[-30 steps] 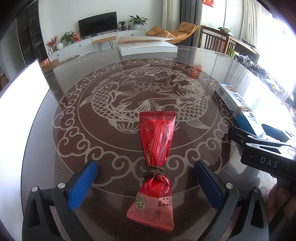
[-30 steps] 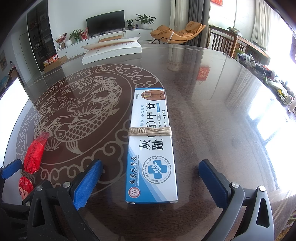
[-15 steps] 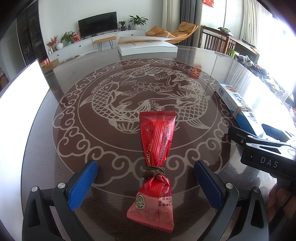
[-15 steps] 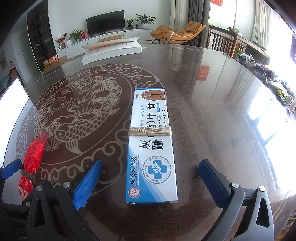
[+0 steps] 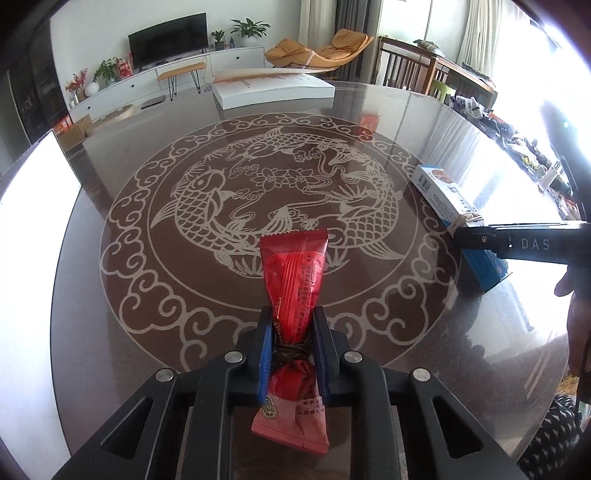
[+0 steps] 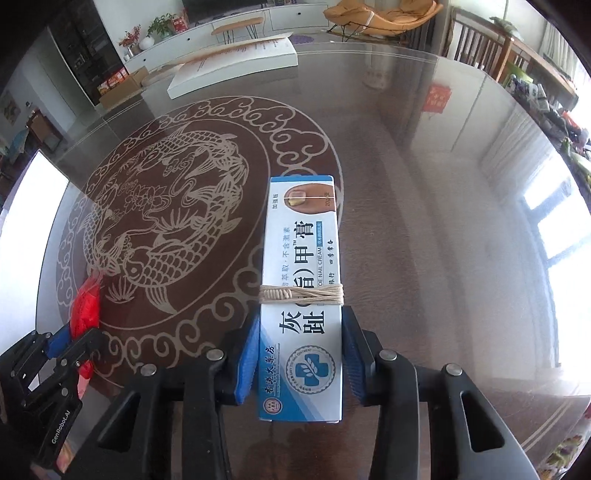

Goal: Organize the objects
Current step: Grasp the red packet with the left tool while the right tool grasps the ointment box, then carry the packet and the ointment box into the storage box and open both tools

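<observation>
table: round, dark, shiny table (image 5: 110, 295) with a fish drawing
on it: red snack packet (image 5: 293, 273), blue and white box (image 6: 301, 295), big white box (image 5: 273, 88)

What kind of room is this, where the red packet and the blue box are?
Most likely a home's living and dining room. A flat television stands on a low white cabinet, an orange lounge chair sits by the curtains, and the work happens on a glass-topped table with a carp pattern.

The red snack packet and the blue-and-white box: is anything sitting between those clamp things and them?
Nothing visible. The left gripper is shut on the red snack packet, its pads squeezing the tied waist. The right gripper has the blue-and-white box between its pads, jaws closing against its sides. The table around both is bare.
</observation>
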{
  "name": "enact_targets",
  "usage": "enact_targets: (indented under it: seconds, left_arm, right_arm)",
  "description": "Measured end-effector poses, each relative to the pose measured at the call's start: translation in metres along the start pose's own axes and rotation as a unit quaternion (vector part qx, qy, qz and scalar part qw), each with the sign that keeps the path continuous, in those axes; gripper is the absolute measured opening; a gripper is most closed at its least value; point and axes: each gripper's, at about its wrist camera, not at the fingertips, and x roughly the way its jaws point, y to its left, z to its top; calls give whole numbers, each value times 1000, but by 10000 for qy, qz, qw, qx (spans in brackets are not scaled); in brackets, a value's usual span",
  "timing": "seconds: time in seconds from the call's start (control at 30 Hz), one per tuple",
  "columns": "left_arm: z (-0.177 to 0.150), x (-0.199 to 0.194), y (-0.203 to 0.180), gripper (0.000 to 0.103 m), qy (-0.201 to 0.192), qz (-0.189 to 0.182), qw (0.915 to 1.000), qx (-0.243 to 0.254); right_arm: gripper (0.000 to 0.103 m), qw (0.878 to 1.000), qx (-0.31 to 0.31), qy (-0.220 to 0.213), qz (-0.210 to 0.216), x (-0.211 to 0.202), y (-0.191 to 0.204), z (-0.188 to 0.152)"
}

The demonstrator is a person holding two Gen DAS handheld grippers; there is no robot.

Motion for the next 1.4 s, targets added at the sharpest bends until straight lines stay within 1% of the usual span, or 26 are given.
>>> enact_targets:
  seconds: [0.07, 0.13, 0.23, 0.3, 0.37, 0.47, 0.53, 0.63, 0.67, 0.73, 0.8, 0.83, 0.9, 0.93, 0.97, 1.0, 1.03, 1.07, 1.1, 1.17, 1.2, 1.23, 1.27, 1.33, 1.4]
  left_arm:
    - [-6, -18, 5, 18, -188, -102, 9997, -84]
    - [-13, -41, 11, 18, -387, -314, 9984, -282]
    - [-25, -86, 25, 18, -719, -714, 9927, -660]
    - [-32, -124, 40, 18, -1015, -892, 9872, -845]
    - [-39, -163, 59, 18, -1302, -883, 9831, -937]
    - [-51, -214, 101, 18, -1589, -587, 9793, -1106]
    - [-63, -236, 137, 18, -1621, -242, 9778, -1308]
    - [-88, -247, 194, 18, -1450, 441, 9735, -1711]
    - [-98, -245, 212, 18, -1326, 731, 9711, -1843]
    - [-116, -234, 243, 18, -1033, 1162, 9656, -2086]
    - [-133, -220, 265, 19, -665, 1522, 9592, -2288]
    - [-139, -214, 272, 23, -507, 1678, 9554, -2379]
    - [-150, -204, 280, 42, -259, 1927, 9477, -2531]
    - [-154, -202, 283, 67, -188, 2007, 9451, -2572]
    - [-156, -203, 283, 86, -182, 2100, 9424, -2598]
    - [-158, -206, 282, 90, -265, 2214, 9400, -2584]
    - [-162, -213, 280, 92, -387, 2351, 9374, -2541]
    - [-162, -218, 278, 93, -495, 2494, 9340, -2512]
    - [-162, -223, 276, 94, -580, 2626, 9290, -2542]
    - [-160, -231, 275, 98, -649, 2883, 9148, -2753]
    - [-158, -234, 273, 99, -670, 2936, 9109, -2821]
    - [-154, -234, 276, 100, -667, 2912, 9095, -2890]
    - [-151, -234, 274, 100, -628, 2847, 9103, -2937]
    - [-145, -231, 271, 100, -440, 2674, 9154, -2976]
    - [-141, -229, 265, 100, -263, 2491, 9223, -2944]
  right_arm:
    - [41, 9999, 5, -66, 143, -9, 3, -7]
    - [41, 9993, 50, -171, 340, -22, 8, -14]
    - [41, 9966, 127, -365, 724, -48, 21, -22]
    - [41, 9934, 26, -486, 1035, -68, 42, -22]
    - [41, 9874, -176, -539, 1476, -88, 74, -20]
    - [41, 9741, -659, -614, 2074, -117, 140, -20]
    - [41, 9615, -1012, -633, 2475, -132, 190, -26]
    - [41, 9403, -1542, -565, 2981, -146, 269, -44]
    - [41, 9340, -1743, -521, 3075, -149, 295, -51]
    - [41, 9227, -2100, -360, 3212, -146, 342, -66]
    - [42, 9177, -2363, -201, 3187, -135, 381, -78]
    - [43, 9161, -2483, -101, 3146, -127, 399, -84]
    - [55, 9125, -2656, 179, 3108, -110, 426, -93]
    - [66, 9125, -2640, 294, 3110, -102, 432, -95]
    - [67, 9134, -2585, 347, 3124, -97, 435, -96]
    - [67, 9147, -2538, 352, 3127, -96, 434, -97]
    - [68, 9161, -2518, 323, 3104, -95, 431, -97]
    - [71, 9183, -2518, 256, 3042, -95, 427, -95]
    - [74, 9221, -2518, 166, 2933, -98, 422, -95]
    - [82, 9301, -2500, -31, 2691, -103, 408, -91]
    - [83, 9326, -2501, -112, 2601, -107, 404, -90]
    - [85, 9342, -2520, -183, 2517, -107, 400, -85]
    - [87, 9358, -2557, -242, 2415, -110, 397, -86]
    - [87, 9383, -2657, -335, 2188, -113, 394, -81]
    - [87, 9384, -2776, -381, 2023, -117, 393, -84]
